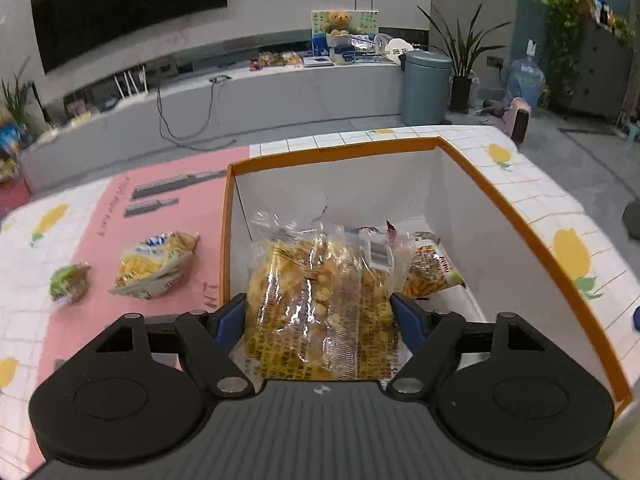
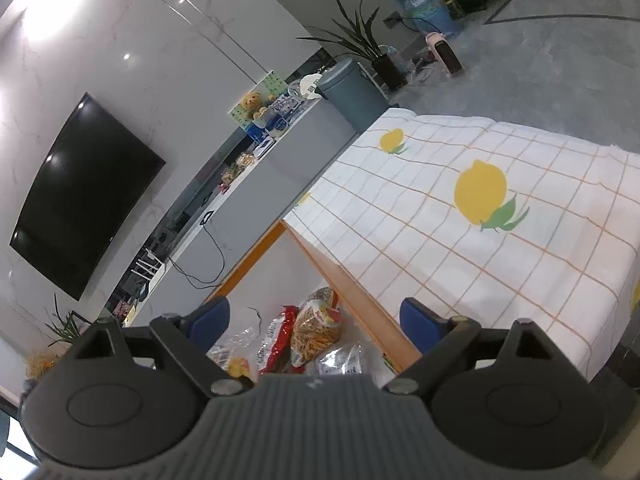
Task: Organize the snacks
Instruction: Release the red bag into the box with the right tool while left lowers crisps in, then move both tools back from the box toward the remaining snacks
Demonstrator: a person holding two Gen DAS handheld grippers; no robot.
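My left gripper (image 1: 318, 312) hangs wide over the yellow bag (image 1: 320, 304) lying in the box (image 1: 520, 216) — dropped off, I'd say — so next comes the chip bag (image 1: 154, 264) on the table.
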